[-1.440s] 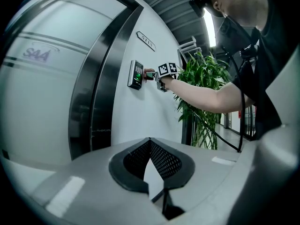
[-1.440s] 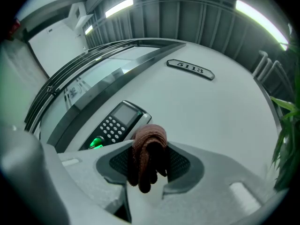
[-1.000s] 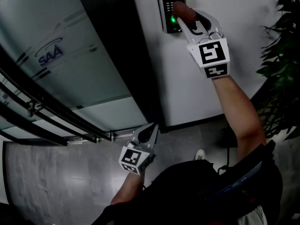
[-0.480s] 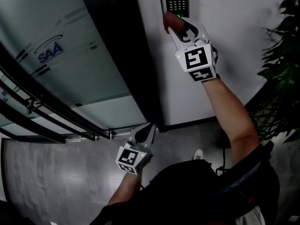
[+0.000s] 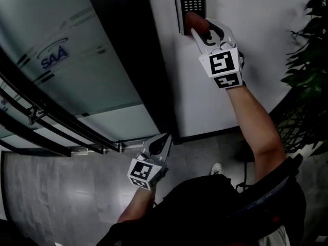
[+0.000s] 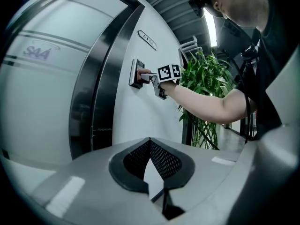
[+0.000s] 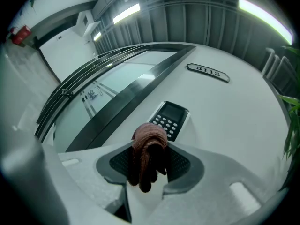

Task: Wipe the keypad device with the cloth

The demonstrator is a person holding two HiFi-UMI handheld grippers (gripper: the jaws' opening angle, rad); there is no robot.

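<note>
Bare wall (image 5: 256, 35) lies right of keypad device (image 5: 192, 3); door frame (image 5: 128, 60) hems left.

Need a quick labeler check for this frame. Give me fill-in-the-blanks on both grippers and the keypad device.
1. The right gripper is shut on a reddish-brown ____.
2. It holds this at the keypad device, which is mounted on the white ____.
3. The left gripper hangs low by the person's waist with its jaws ____ and nothing between them.

Missing words: cloth; wall; shut.
</note>
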